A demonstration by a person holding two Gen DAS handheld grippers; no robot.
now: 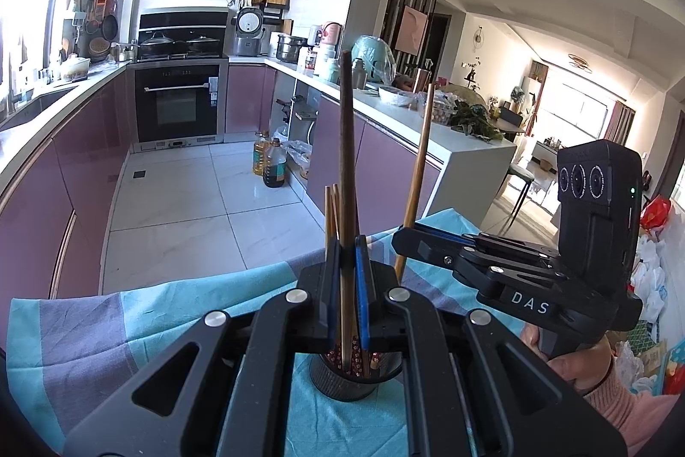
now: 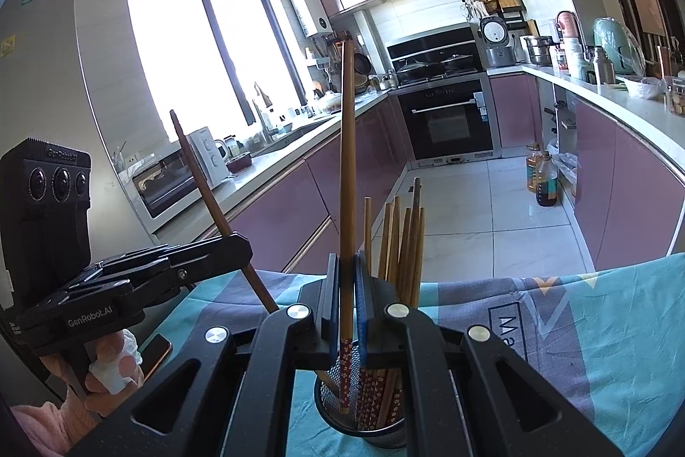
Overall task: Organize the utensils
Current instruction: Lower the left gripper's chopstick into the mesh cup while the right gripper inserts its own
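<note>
Behind the table [image 1: 180, 311] with its teal and grey cloth [image 2: 599, 328] lies a kitchen of mauve cabinets, with a built-in oven [image 1: 177, 106] at the far wall and two oil bottles [image 1: 267, 161] standing on the tiled floor. A phone [image 2: 156, 354] lies on the cloth near the table's left edge, beside the hand [image 2: 107, 367] that carries the left gripper [image 1: 349, 268]. A black mesh cup [image 2: 368, 414] stands on the cloth close to the near edge, and in it stands a bundle of chopsticks [image 2: 402, 243] with flower-patterned red ends down in the cup. The left gripper is pressed together on a dark chopstick [image 1: 347, 157], held nearly upright directly above the cup, so its blue-padded jaws and black linkage hide most of the cup's mouth in the left wrist view. The right gripper [image 2: 346, 285] is likewise pinched on a lighter chopstick [image 2: 346, 165], whose patterned end dips inside the cup's rim. The two grippers stand just beside each other over the cup, each one's chopstick leaning across the other's view.
</note>
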